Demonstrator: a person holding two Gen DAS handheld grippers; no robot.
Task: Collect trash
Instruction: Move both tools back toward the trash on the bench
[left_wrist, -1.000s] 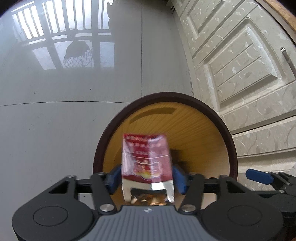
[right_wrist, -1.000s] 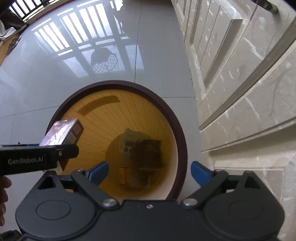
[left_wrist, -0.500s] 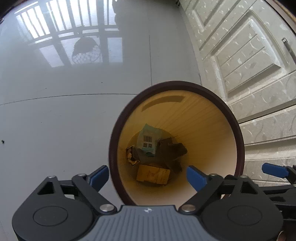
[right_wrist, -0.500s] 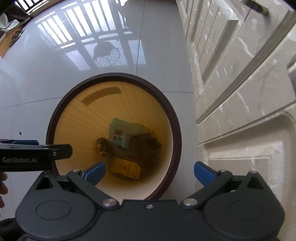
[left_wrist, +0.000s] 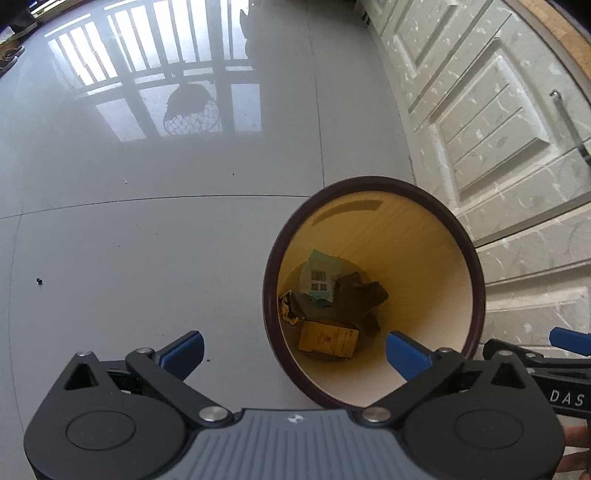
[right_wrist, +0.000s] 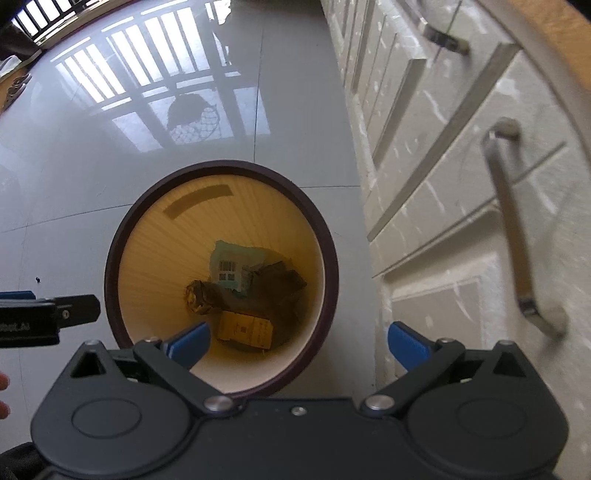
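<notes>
A: Status check. The round waste bin with the dark brown rim and ribbed yellow inside (left_wrist: 373, 295) stands on the glossy grey tiled floor (left_wrist: 147, 258), close beside the white panelled cabinet fronts (right_wrist: 443, 184). Several pieces already lie at its bottom.

B: Which pieces?

A: A pale green packet with a barcode label (right_wrist: 231, 267), a flat tan cardboard box (right_wrist: 245, 329), a crumpled gold-brown wrapper (right_wrist: 197, 297), and dark crumpled material (right_wrist: 282, 284) against the far side. All lie in one loose heap, overlapping.

B: Tongs?

A: Left gripper (left_wrist: 293, 349) spread wide, nothing between its blue pads; it hangs over the bin's left rim. Right gripper (right_wrist: 299, 343) likewise released and empty, above the near rim.

B: So how far along?

A: My reading: a good part is done, since the collected pieces sit inside. No loose litter shows on the floor, only a small dark speck (left_wrist: 39, 281), too small to identify. Whether more remains outside both views, I cannot tell.
</notes>
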